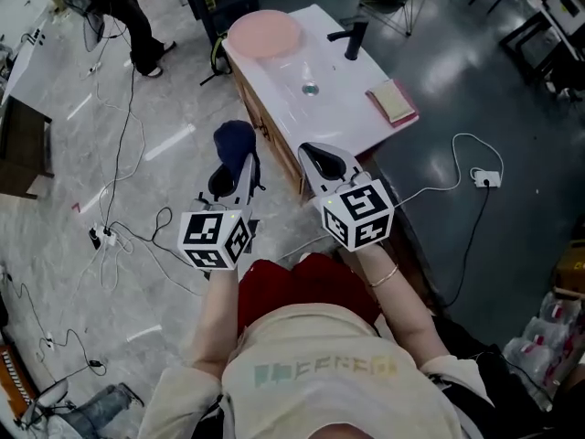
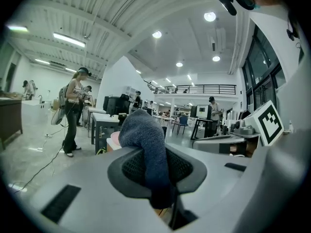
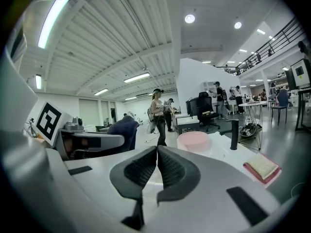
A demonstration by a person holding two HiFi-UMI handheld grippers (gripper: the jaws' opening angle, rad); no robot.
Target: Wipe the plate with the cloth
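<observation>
We stand at the near end of the sink counter (image 1: 343, 108), both grippers raised and roughly level.

- Left gripper (image 1: 227, 179): jaws clamped on the dark blue cloth (image 1: 235, 140), which bulges up and forward past the jaws. It hangs off the counter's left edge, over the floor.
- Right gripper (image 1: 320, 160): jaws together, nothing between them, over the counter's near edge.
- Pink plate (image 1: 263, 33): at the far left corner of the counter, well apart from both grippers. It is round, so it has no long axis. The counter's length runs away from us.

The relation that matters: the plate lies ahead of the cloth and a little to its right, along the counter's left edge. We judge the cloth hand to have the straighter line to it, and the empty right gripper would have to cross the basin.

View differences:
- The right gripper view shows the plate (image 3: 193, 140) in full, with the black faucet (image 3: 234, 134) and a sponge (image 3: 263, 168) to its right.
- In the left gripper view the cloth (image 2: 143, 135) covers the plate (only a pink sliver (image 2: 114, 139) shows at the cloth's left).
- Only the head view shows the gap between the cloth and the counter's edge.
</observation>
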